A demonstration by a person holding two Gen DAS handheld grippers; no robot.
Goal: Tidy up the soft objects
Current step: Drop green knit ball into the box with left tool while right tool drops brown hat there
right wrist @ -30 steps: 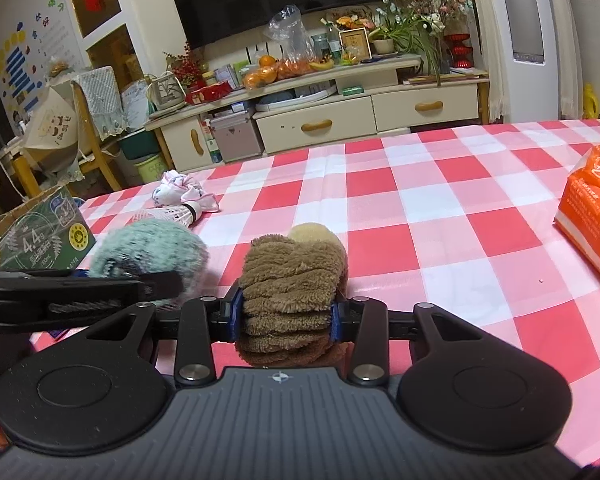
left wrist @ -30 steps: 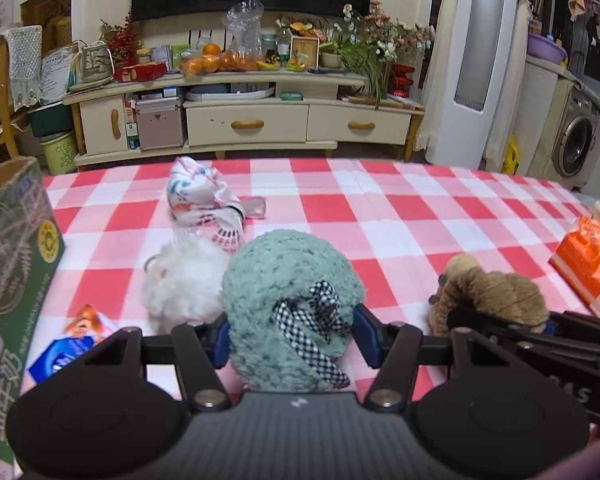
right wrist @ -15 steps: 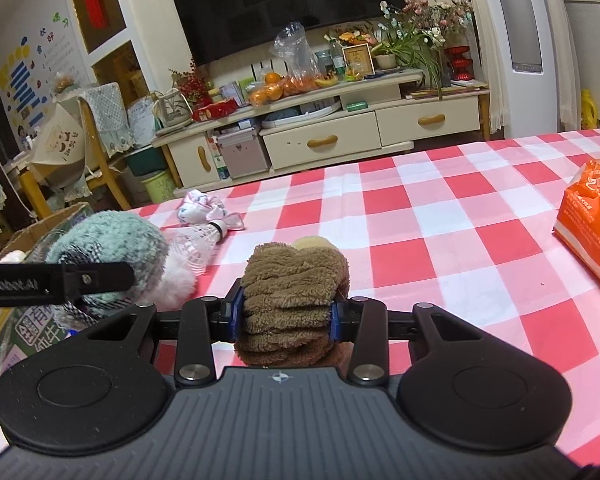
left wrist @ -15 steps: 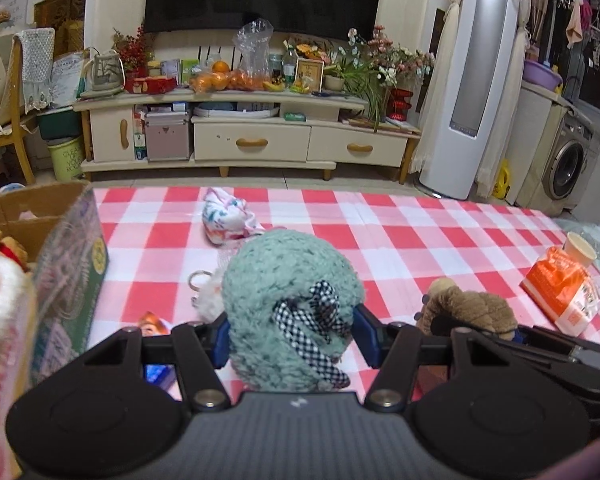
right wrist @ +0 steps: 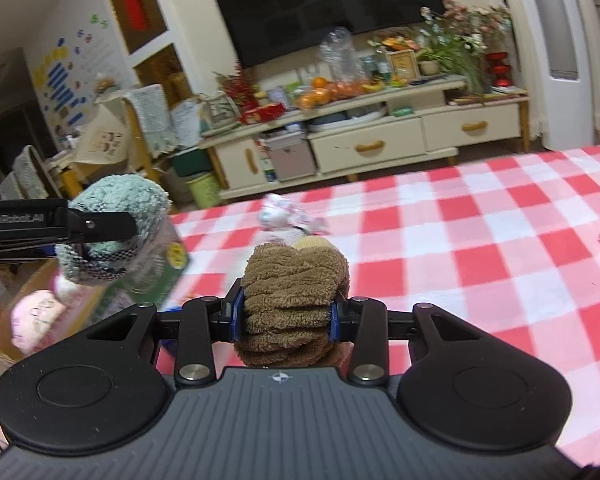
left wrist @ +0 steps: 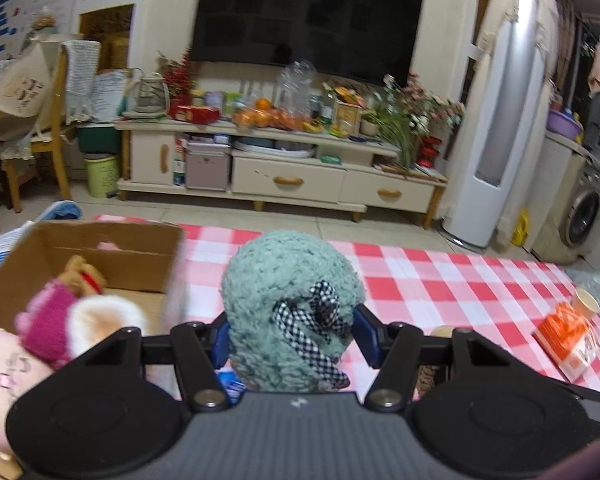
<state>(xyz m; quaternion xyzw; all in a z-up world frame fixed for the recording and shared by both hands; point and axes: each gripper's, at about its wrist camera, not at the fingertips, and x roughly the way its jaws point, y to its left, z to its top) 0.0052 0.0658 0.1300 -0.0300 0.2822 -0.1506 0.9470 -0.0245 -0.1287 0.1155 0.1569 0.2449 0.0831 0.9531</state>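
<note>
1. My left gripper (left wrist: 292, 338) is clamped on the teal plush (left wrist: 290, 300), blue pads pressed into its flanks on both sides. It is off the table, raised just right of the cardboard box (left wrist: 100, 240) that stands at the left edge of the checked tablecloth (left wrist: 440, 280).

2. My right gripper (right wrist: 286, 314) is closed around the brown plush (right wrist: 288, 292), and the pile bulges in folds above and below the pads. It hangs over the cloth, apart from the box (the box shows only as a blur at the left of the right wrist view).

3. Handling, as I judge it: both toys look light and very compressible. The pads sink in, so the hold is on squashed stuffing rather than a firm core. Neither looks fragile or slippery; the fuzzy pile should give good friction.

4. Where to hold: I would keep the grip across the widest part of each body. On the teal plush, the checked ribbon (left wrist: 312, 332) sits between the pads facing the camera; I would not pinch the ribbon alone, since it could pull loose or let the toy swing.

5. The box already holds a pink plush (left wrist: 4, 376), a magenta and white one (left wrist: 64, 328) and a small bear (left wrist: 84, 276), so a soft drop onto them should do no harm. I expect each toy to spring back when released.
</note>
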